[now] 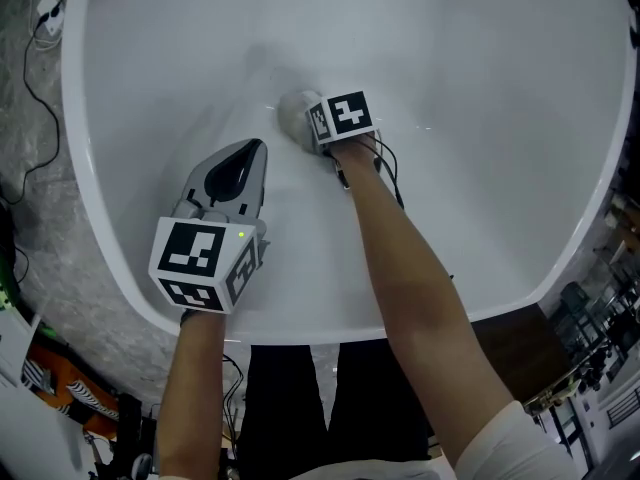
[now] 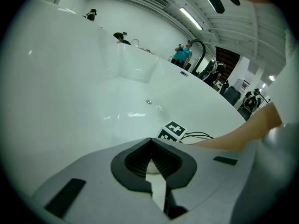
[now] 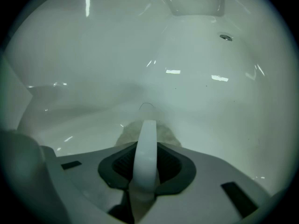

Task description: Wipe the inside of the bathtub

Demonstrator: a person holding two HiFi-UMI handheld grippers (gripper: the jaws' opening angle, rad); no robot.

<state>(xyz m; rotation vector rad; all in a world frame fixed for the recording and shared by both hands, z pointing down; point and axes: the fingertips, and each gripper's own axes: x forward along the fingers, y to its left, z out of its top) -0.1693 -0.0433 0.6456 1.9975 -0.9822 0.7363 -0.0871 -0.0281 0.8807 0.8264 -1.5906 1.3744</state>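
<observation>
Grey pad (image 1: 289, 112), likely soft and light, presses the slick bathtub (image 1: 480, 118) mid-frame. Right tongs (image 1: 310, 128) pinch its stiffer white handle (image 3: 145, 143), a sensible hold. Left tongs (image 1: 250, 154) are pressed together, empty.

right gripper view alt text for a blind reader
The right gripper is shut on the white curved handle of a pale round scrubbing pad held against the inner wall of the white bathtub; a metal drain shows upper right.
</observation>
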